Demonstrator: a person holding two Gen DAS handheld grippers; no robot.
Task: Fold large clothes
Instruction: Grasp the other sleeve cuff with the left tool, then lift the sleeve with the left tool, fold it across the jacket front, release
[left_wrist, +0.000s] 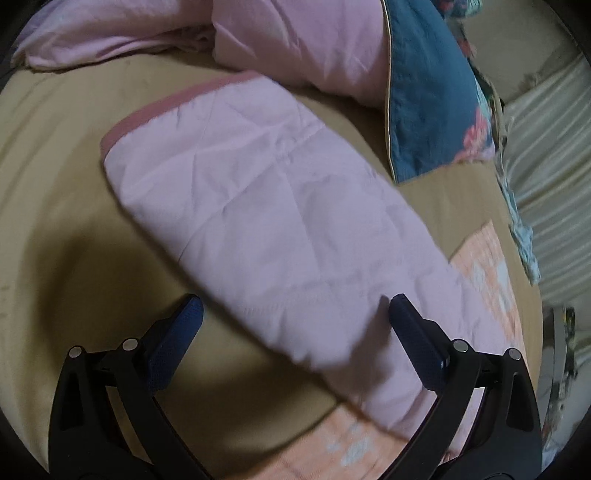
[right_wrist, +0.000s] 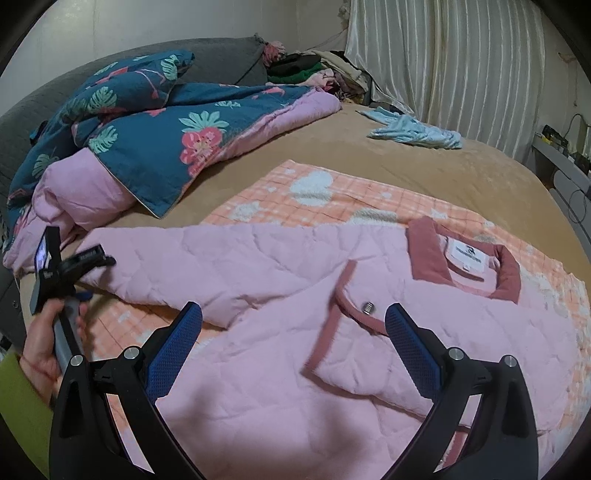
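Tan bedding (left_wrist: 66, 155) fills the left wrist view, with a rumpled pink duvet (left_wrist: 288, 40) and its teal floral cover (left_wrist: 424, 103) bunched at the far side. On the bed, the quilted pink sleeve (left_wrist: 240, 206) of a jacket runs diagonally, its darker pink cuff (left_wrist: 159, 107) at the far end. The left claw (left_wrist: 295, 317) hangs above the sleeve's near part, jaws spread wide, holding nothing.

From the right wrist view, the same bed backs onto a grey headboard (right_wrist: 207, 62) and pale striped curtains (right_wrist: 461, 59). The pink jacket (right_wrist: 295, 387) lies flat on an orange checked blanket (right_wrist: 354, 206), collar (right_wrist: 428, 251) away from the camera, one sleeve stretched out leftward. The right claw (right_wrist: 293, 325) is wide open and empty over the jacket front. At the left edge, a hand (right_wrist: 40, 350) in a green sleeve (right_wrist: 18, 406) grips the other tool's handle. A light blue garment (right_wrist: 417, 133) lies near the curtains.
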